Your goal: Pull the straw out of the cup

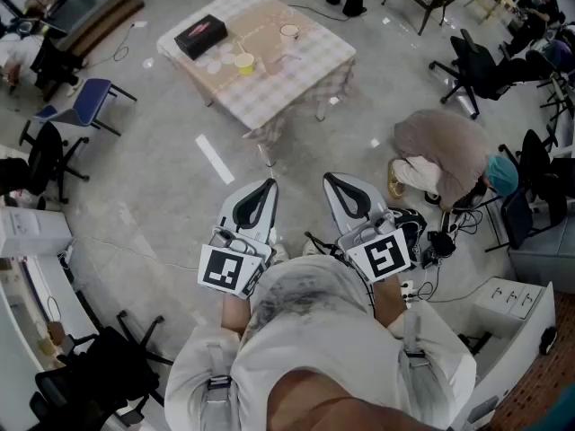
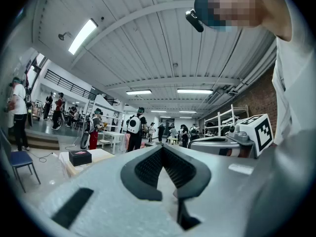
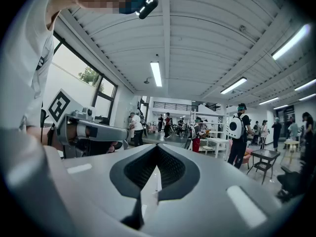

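Observation:
The task table (image 1: pixel 296 88), covered in a pale checked cloth, stands across the floor ahead of me. On it are a yellow cup (image 1: pixel 244 62), a white cup (image 1: pixel 289 32) and a clear cup (image 1: pixel 286 61). The straw is too small to make out. My left gripper (image 1: pixel 268 184) and right gripper (image 1: pixel 330 179) are held side by side close to my chest, far short of the table. In each gripper's own view the jaws meet at the tips with nothing between them: left gripper (image 2: pixel 162 147), right gripper (image 3: pixel 157 147). The left gripper view also shows the table (image 2: pixel 101 155) at lower left.
A black box (image 1: pixel 199 35) lies on the table's left end. A person crouches on the floor at the right (image 1: pixel 440 151). Office chairs (image 1: pixel 476 65) and a blue chair (image 1: pixel 90 101) ring the floor. White cabinets (image 1: pixel 503 330) and cables (image 1: pixel 431 259) lie near my feet.

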Available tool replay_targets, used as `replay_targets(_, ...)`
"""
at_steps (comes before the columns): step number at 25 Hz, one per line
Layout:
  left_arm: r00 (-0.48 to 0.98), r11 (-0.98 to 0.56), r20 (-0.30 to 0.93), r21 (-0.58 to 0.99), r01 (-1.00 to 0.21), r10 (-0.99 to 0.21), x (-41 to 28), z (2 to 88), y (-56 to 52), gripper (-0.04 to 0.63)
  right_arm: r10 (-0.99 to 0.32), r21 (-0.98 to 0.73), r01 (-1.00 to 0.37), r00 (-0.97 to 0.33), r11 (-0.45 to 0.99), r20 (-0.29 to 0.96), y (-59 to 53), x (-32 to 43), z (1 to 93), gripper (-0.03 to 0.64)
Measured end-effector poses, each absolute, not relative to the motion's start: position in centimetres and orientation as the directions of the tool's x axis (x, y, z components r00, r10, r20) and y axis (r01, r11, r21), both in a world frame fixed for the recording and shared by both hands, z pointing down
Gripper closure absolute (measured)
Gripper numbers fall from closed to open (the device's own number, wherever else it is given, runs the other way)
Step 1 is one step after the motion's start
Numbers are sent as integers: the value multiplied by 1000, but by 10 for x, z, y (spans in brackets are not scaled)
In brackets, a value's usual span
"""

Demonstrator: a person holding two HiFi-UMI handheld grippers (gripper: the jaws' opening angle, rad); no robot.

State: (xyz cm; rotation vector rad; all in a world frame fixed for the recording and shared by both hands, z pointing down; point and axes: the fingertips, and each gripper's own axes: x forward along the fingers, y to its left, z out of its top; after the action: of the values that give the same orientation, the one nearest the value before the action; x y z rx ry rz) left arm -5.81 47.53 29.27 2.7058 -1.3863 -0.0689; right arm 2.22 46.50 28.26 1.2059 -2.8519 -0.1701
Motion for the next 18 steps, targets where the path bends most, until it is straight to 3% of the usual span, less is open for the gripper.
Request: replay_targets(18,511,-507,37,90,-857,-859,0,301,468,589,-751,100,-749,-660,655,-21,457,87,293,607)
